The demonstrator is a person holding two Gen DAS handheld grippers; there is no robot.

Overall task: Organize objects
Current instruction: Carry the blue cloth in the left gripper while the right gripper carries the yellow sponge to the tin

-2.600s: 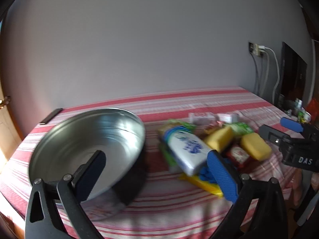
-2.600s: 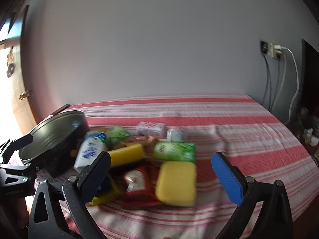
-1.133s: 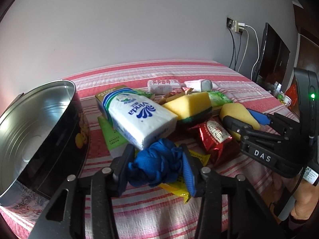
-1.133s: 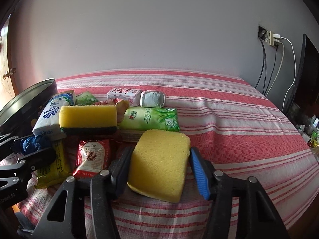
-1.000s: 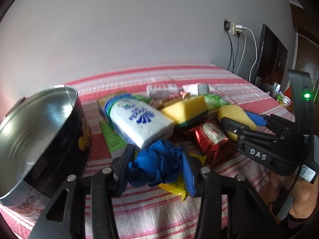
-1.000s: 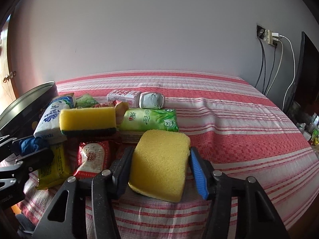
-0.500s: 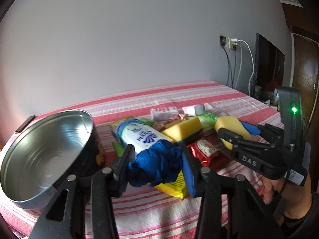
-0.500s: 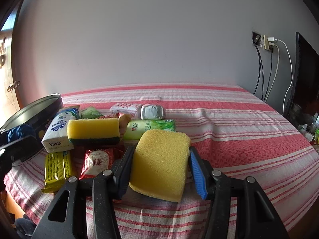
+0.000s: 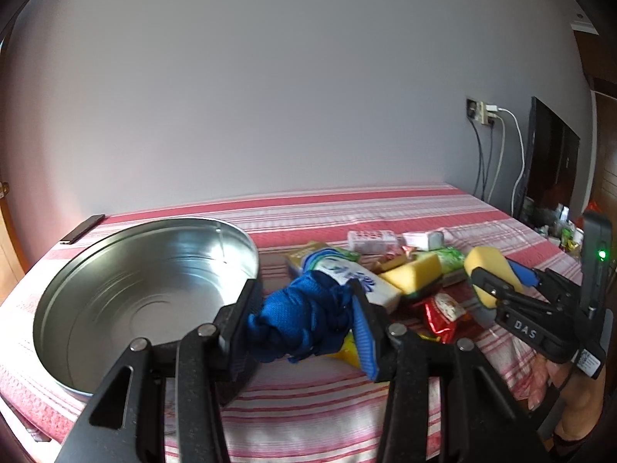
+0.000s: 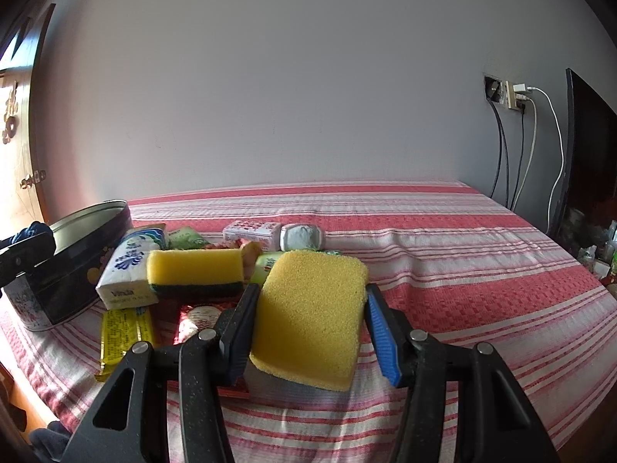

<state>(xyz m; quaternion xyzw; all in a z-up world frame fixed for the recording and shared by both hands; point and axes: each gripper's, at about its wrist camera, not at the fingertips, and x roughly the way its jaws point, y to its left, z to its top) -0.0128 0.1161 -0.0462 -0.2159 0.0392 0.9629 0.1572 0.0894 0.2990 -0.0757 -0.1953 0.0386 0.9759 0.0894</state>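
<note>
Both pairs of fingers are gripping something. On my left gripper (image 9: 304, 318) the fingers are closing tight on a bunched blue cloth (image 9: 300, 322), which is sitting squarely between the pads and bulging out in front of them. It is hanging just beside the near rim of the round metal tin (image 9: 142, 289), whose shiny inside I am seeing empty. On my right gripper (image 10: 308, 318) the fingers are standing about half apart and pressing on the two sides of a yellow sponge (image 10: 310, 312), which is filling the gap and tilting up toward the camera.

I am reading "Vinda" on the white and blue tissue pack (image 10: 129, 274) lying beside the tin, and "DAS" on the body of the right gripper as the left camera is showing it. Printing on the long yellow packet (image 10: 123, 328), the red foil packet (image 9: 443, 308) and the pink and white box (image 10: 252, 231) is too small for me to read.

The sponge is covering most of a green packet (image 10: 266, 264) behind it, and the scouring sponge (image 10: 194, 272) with its dark green underside is hiding what lies under it. A small grey-white wrapped packet (image 10: 302, 237) is sitting beside the box. Everything is resting on a red and white striped cloth (image 10: 443, 254); I cannot tell what lies beneath it. A hand (image 9: 578, 401) is showing only partly at the right edge.
</note>
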